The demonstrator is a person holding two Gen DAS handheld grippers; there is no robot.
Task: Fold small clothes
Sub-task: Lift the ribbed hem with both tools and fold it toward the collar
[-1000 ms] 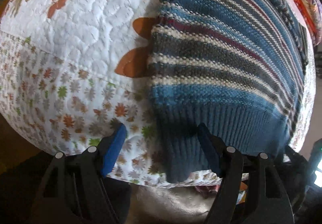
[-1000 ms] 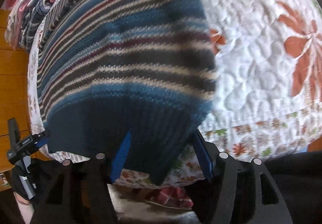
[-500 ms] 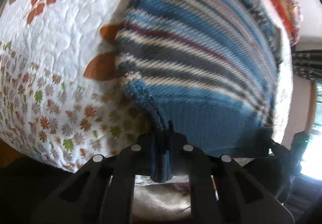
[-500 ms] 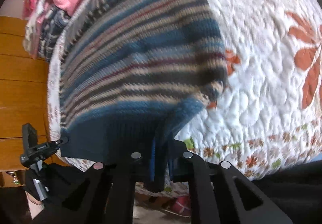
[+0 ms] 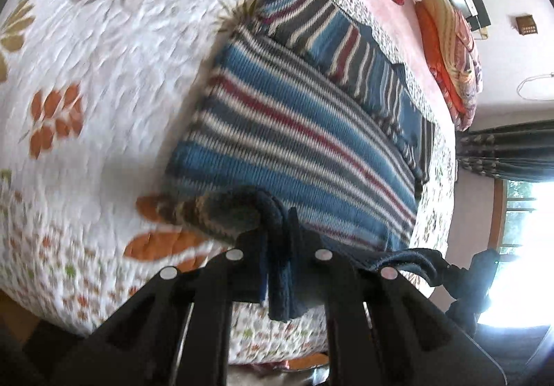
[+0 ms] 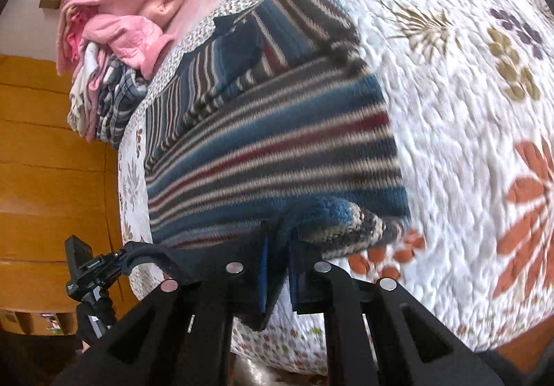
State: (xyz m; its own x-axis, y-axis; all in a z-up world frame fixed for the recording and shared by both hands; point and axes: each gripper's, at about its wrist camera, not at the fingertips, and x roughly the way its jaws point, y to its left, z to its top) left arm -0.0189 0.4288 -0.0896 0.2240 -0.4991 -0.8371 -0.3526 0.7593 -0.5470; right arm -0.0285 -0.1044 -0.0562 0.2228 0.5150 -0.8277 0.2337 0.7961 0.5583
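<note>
A white quilted bedspread with flower prints (image 5: pixel 104 81) covers the bed, carrying a blue striped knitted sweater (image 5: pixel 294 129) beside piled pink clothes (image 6: pixel 131 1). The left tool (image 5: pixel 278 268) and right tool (image 6: pixel 278 268) each pinch the sweater's dark ribbed hem, lifted off the bedspread.

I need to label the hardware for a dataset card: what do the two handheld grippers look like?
Both match: the left gripper and right gripper have matte black plastic frames with triangular cut-outs, round silver pins at the pivots, and blue pads lining the fingers. No cables, markings or sleeves are visible.
</note>
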